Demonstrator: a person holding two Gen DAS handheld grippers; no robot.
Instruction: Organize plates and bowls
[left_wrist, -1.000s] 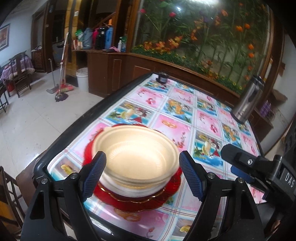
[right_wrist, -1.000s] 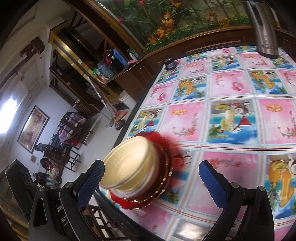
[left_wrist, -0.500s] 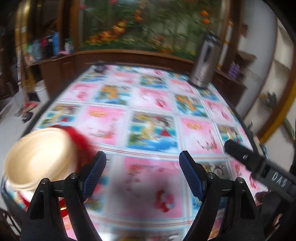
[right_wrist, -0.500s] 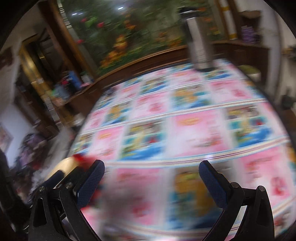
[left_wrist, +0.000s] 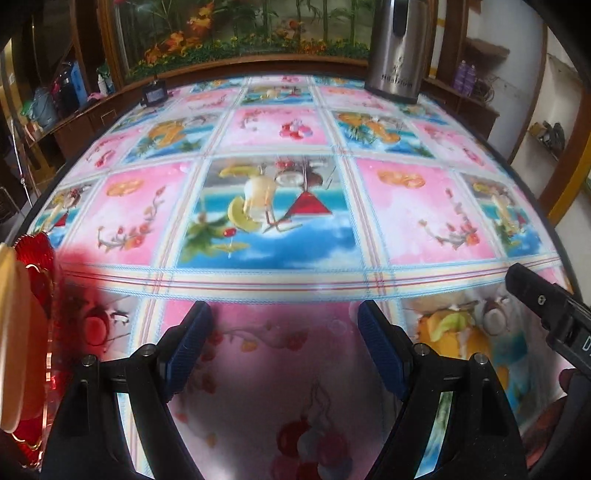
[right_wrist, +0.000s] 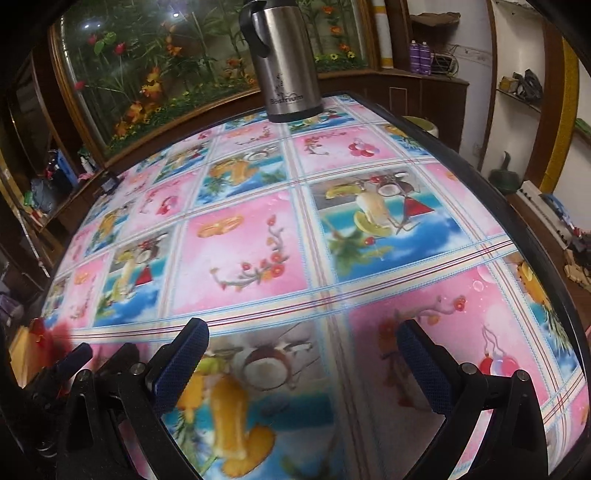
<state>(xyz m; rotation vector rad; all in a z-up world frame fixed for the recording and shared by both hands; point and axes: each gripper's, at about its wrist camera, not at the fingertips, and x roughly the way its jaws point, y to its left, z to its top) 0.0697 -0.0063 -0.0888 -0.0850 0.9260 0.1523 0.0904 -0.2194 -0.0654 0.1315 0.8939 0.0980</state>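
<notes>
Currently both claws, left claw (left_wrist: 284, 354) opening and right claw (right_wrist: 303, 365) wide, hang empty over the surface (left_wrist: 280, 221). Left of them sits the cream bowl (left_wrist: 9, 332) stacked on red plates (left_wrist: 37, 273). Best approach: straddle the bowl's rim squarely before closing.

The steel flask (right_wrist: 286, 70) bears a small printed brand, too blurred to read.

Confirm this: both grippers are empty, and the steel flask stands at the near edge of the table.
Wrong on the flask's place. The left gripper and right gripper are both empty, but the steel flask stands at the far edge of the table, as the right wrist view shows.
</notes>
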